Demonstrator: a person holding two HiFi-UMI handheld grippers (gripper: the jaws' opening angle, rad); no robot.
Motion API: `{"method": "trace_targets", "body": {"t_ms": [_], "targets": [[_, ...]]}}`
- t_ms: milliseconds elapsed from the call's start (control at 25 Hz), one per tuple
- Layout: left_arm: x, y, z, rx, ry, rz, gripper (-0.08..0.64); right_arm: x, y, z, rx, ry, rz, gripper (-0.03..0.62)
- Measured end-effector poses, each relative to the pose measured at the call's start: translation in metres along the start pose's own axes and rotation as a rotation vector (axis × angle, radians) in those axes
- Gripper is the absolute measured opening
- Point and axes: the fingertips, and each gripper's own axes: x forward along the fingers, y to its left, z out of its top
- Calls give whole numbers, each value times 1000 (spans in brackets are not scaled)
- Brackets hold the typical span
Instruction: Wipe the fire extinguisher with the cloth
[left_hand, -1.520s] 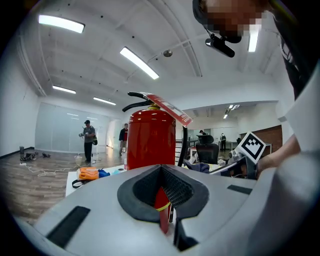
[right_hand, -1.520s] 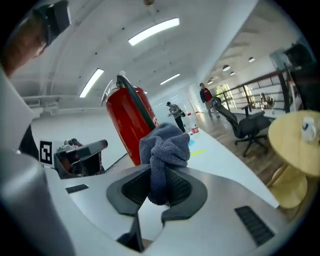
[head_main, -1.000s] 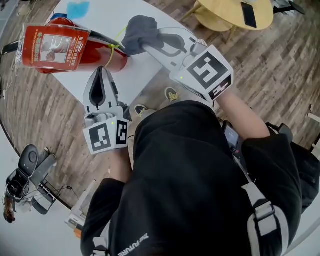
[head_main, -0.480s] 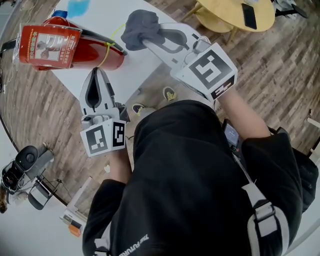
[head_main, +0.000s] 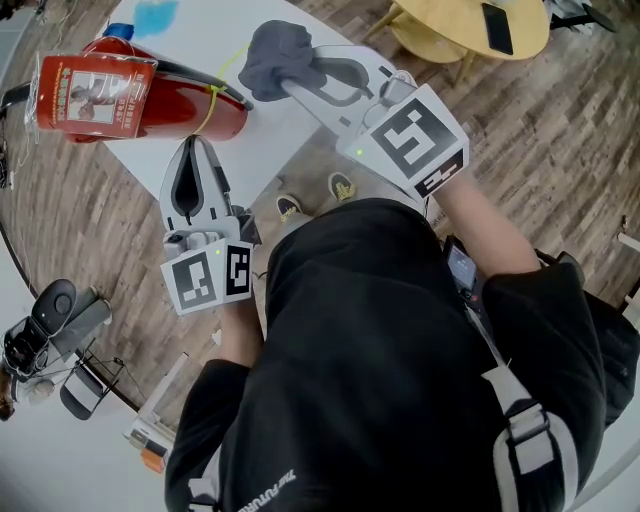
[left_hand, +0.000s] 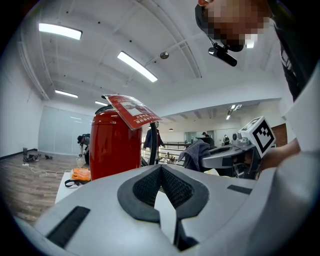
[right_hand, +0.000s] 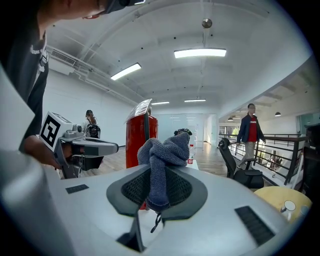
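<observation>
R gripper clamped on grey cloth, L gripper jaws together, empty, red extinguisher upright on white table.

The tag on the fire extinguisher hides much of its body (the print is too small to read); the desk runs off the far edge.

The head view looks steeply down from above onto the tabletop. Each gripper view rides low, close behind its own fingers, facing level across it. All three share the fire extinguisher.
</observation>
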Motion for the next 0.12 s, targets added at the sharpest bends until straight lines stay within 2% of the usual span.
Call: {"method": "trace_targets", "body": {"t_ms": [120], "targets": [[21,-10,-9,-2,14,-4,21,-1,-21,-12,-5,6,-3,67]]}}
